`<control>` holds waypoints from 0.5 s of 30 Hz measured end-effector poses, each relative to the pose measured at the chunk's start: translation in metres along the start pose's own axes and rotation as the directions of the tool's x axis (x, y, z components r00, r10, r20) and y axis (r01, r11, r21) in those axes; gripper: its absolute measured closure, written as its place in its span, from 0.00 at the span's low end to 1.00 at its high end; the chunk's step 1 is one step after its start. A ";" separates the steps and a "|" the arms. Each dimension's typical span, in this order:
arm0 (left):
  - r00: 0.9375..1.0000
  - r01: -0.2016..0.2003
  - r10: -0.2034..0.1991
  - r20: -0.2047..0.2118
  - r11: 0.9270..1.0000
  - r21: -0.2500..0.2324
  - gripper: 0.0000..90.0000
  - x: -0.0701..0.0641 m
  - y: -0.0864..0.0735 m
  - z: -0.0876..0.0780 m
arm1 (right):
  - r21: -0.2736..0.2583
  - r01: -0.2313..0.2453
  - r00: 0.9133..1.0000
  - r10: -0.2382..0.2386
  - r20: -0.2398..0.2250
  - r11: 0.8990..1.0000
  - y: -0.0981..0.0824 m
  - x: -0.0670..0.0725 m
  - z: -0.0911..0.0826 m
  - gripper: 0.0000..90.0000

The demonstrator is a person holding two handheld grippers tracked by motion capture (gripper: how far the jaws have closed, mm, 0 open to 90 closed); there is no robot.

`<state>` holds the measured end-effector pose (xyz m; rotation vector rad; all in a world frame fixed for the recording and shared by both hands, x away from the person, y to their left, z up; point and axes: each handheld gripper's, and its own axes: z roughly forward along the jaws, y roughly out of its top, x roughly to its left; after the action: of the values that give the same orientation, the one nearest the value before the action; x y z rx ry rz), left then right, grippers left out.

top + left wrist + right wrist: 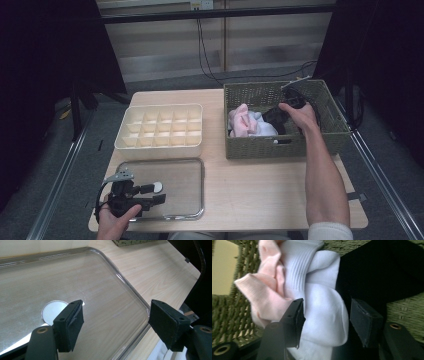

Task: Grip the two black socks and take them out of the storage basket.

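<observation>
A green woven basket (265, 148) at the right of the table holds a pink sock (262, 290), a white sock (322, 282) and a black sock (384, 272). A hand holds my right gripper (278, 115) down inside the basket. Its jaws stand open on either side of the white sock (262, 129), the pink sock (240, 120) beside one pad (295, 315) and the black one behind the other. My left gripper (159, 193) hovers open over a clear tray (187, 195) at the front left, nothing between its pads (71, 322). A white round disc (52, 310) lies on the tray (120, 277).
A cream organizer (160, 146) with several small compartments sits behind the tray, left of the basket. Bare wooden tabletop (260, 190) lies in front of the basket, under the person's right forearm (322, 180). Cables hang behind the table.
</observation>
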<state>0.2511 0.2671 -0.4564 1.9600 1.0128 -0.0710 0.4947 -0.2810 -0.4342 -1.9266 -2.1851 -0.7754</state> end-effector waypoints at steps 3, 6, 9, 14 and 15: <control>1.000 -0.006 0.006 0.004 1.000 -0.002 0.31 0.000 0.000 -0.001 | 0.010 -0.026 0.999 0.026 0.042 1.000 0.001 -0.003 0.005 0.53; 1.000 -0.005 0.005 -0.001 1.000 -0.004 0.31 0.000 -0.001 -0.002 | 0.010 -0.062 0.991 0.060 0.120 0.998 0.002 -0.009 0.005 0.57; 1.000 0.009 -0.009 -0.002 1.000 -0.008 0.31 0.003 -0.002 -0.004 | 0.041 -0.055 0.990 0.050 0.134 0.998 0.002 -0.013 0.007 0.57; 1.000 -0.003 0.003 0.008 1.000 -0.015 0.30 0.002 -0.002 -0.006 | 0.076 -0.103 0.975 0.085 0.205 0.992 0.001 -0.023 0.013 0.61; 1.000 -0.009 0.009 0.008 1.000 -0.013 0.31 0.001 -0.002 -0.006 | 0.091 -0.120 0.971 0.098 0.216 0.989 0.002 -0.023 0.015 0.61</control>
<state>0.2481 0.2728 -0.4549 1.9508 0.9975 -0.0670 0.5036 -0.2948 -0.4558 -2.1415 -2.1607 -0.4496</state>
